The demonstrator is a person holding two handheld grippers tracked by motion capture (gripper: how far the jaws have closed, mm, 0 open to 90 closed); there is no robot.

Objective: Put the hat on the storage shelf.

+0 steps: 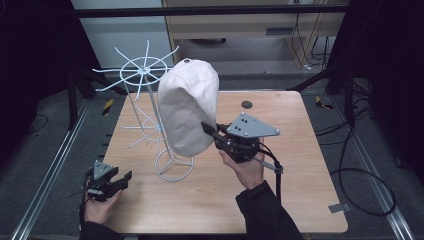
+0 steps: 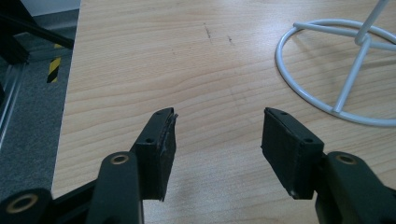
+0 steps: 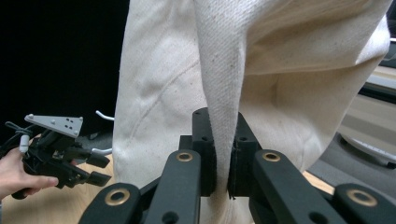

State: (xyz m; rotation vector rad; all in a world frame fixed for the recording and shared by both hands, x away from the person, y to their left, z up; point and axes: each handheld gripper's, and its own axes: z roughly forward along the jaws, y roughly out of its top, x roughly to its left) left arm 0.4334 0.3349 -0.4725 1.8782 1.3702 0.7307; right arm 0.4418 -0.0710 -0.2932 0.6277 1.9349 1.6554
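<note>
Near the bench centre: cap (image 1: 189,107) on rack (image 1: 145,107), pinched by your right gripper (image 1: 209,129).
Your right gripper's jaws clamp a fold of the cap's cloth between the pads. At the bench's front-left corner, your left gripper (image 1: 119,181) rests with jaws spread and empty, near the rack's ring base.

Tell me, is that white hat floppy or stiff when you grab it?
Probably floppy: the hat is cloth, and a fold of it is squeezed flat in the right gripper. It likely weighs little, since the thin wire stand stays upright beside it. The weave looks rough, so it probably won't slip easily.
</note>
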